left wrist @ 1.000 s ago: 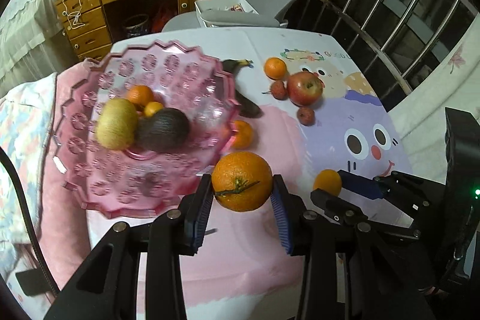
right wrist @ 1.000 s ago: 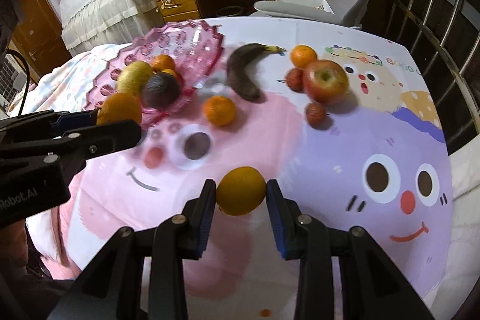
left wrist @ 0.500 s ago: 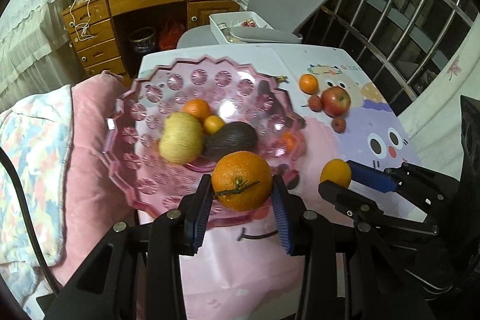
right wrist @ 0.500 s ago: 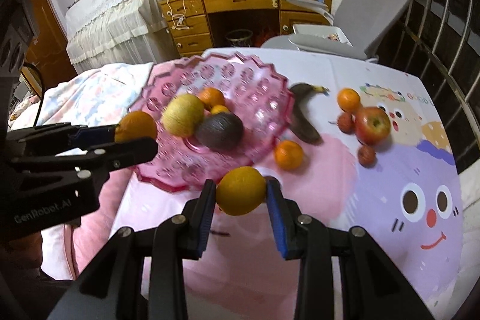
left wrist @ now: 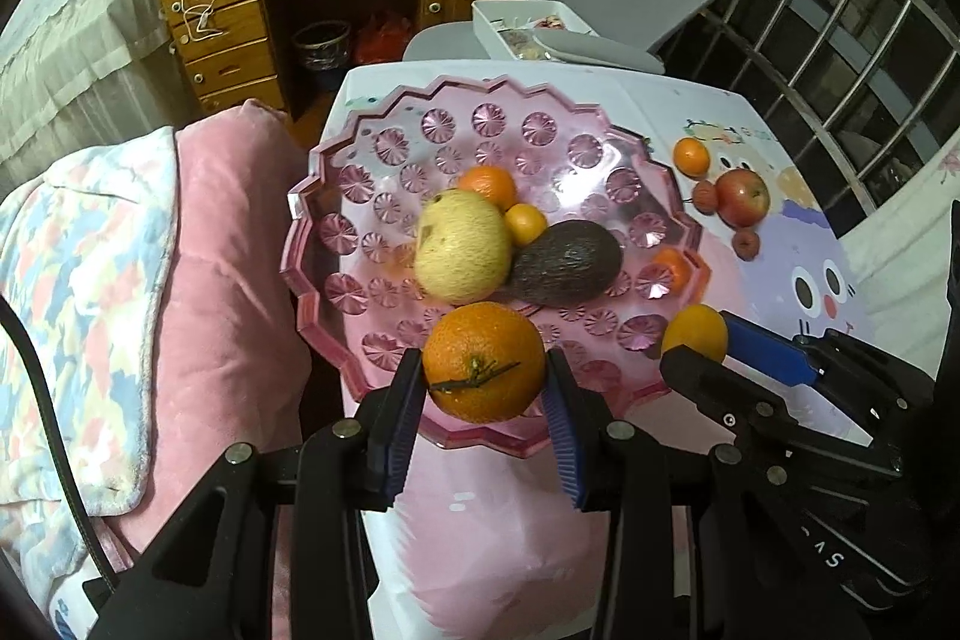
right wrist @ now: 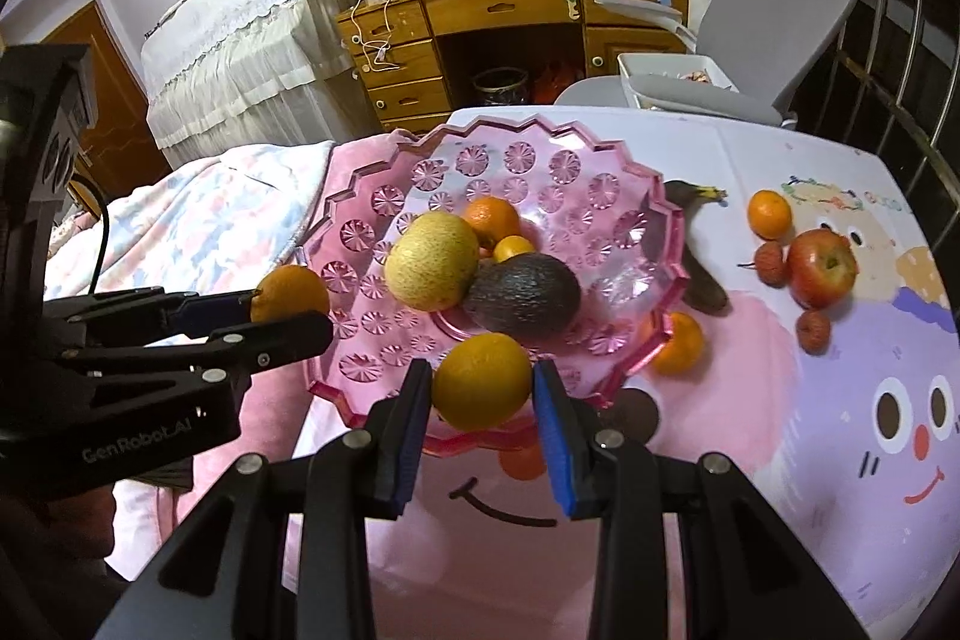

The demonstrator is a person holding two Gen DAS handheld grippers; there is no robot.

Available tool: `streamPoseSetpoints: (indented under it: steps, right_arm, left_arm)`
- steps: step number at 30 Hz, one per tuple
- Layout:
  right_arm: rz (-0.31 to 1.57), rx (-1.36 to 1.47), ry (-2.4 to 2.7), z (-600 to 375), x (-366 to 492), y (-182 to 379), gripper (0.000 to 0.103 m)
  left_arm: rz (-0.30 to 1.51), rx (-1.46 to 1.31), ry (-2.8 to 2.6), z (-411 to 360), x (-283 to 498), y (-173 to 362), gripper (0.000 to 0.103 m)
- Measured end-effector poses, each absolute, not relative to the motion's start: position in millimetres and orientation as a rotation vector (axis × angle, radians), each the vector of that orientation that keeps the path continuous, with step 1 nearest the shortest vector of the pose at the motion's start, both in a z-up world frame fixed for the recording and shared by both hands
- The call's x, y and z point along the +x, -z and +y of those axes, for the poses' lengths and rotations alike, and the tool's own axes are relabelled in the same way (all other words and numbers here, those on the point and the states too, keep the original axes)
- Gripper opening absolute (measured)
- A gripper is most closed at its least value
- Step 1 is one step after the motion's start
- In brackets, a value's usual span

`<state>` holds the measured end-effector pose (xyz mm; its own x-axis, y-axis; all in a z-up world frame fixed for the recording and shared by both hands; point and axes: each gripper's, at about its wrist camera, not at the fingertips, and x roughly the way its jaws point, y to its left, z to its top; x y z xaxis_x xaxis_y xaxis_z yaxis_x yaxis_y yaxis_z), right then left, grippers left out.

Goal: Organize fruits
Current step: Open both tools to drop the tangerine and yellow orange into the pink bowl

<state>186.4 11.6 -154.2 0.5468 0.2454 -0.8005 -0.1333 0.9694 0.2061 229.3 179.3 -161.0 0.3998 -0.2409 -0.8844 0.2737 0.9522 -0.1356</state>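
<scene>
Right now both tools are loaded: the left gripper (left wrist: 483, 388) pinches a stemmed orange (left wrist: 483, 361) between its blue pads, and the right gripper (right wrist: 482, 400) is pressed onto a smoother yellow-orange fruit (right wrist: 482, 381) in the same way. Each held fruit hangs over the near rim of the pink glass bowl (right wrist: 624, 226), which sits on a cartoon-printed tablecloth (right wrist: 840, 460). Inside the bowl lie a pale yellow pear-like fruit (right wrist: 431, 261), a dark avocado (right wrist: 523, 299), a tangerine (right wrist: 492, 218) and a smaller orange piece (right wrist: 513, 248) wedged between them, all touching in a cluster near the centre. Just beside the bowl's right edge rests another tangerine (right wrist: 678, 343), with a blackened banana (right wrist: 699, 274) partly hidden behind the rim. Further right, well apart from the bowl, sit a red apple (right wrist: 821, 268), a small orange (right wrist: 768, 214) and two lychees, one (right wrist: 770, 263) touching the apple, the other (right wrist: 813, 331) just below it. A pink blanket (left wrist: 222, 292) lies left of the table.
</scene>
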Motion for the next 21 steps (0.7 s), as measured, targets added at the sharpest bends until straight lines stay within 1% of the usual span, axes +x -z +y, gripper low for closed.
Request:
streamPoseSetpoints:
  steps: [4, 5, 7, 8, 9, 11, 15, 17, 21]
  right_arm:
    - [0.988, 0.162, -0.229, 11.7, 191.2, 159.6, 0.035]
    - [0.993, 0.168, -0.229, 11.7, 191.8, 160.5, 0.036]
    - [1.001, 0.188, -0.228, 9.4, 192.1, 161.5, 0.045]
    - [1.000, 0.192, -0.226, 8.2, 191.4, 161.4, 0.050]
    - [0.999, 0.198, -0.224, 6.2, 190.6, 160.8, 0.051]
    - [1.000, 0.207, -0.218, 1.6, 189.0, 160.7, 0.051]
    - [1.017, 0.238, -0.207, -10.7, 187.0, 161.1, 0.051]
    - [1.028, 0.253, -0.202, -18.8, 185.3, 160.9, 0.051]
    - [1.046, 0.286, -0.191, -36.9, 181.1, 158.6, 0.051]
  left_arm:
    - [1.127, 0.033, 0.321, 180.5, 230.3, 164.3, 0.039]
    - [1.126, 0.029, 0.322, 180.2, 229.6, 163.7, 0.045]
    - [1.117, 0.022, 0.319, 180.1, 228.2, 161.6, 0.055]
    - [1.111, 0.018, 0.318, 179.9, 227.2, 159.8, 0.055]
    - [1.111, 0.015, 0.317, 179.6, 226.8, 159.1, 0.056]
    - [1.115, 0.007, 0.311, 178.2, 225.6, 158.0, 0.061]
    - [1.122, -0.015, 0.292, 175.0, 222.6, 155.6, 0.066]
    - [1.124, -0.027, 0.282, 172.2, 221.0, 153.5, 0.071]
    - [1.135, -0.046, 0.269, 162.7, 215.3, 150.3, 0.074]
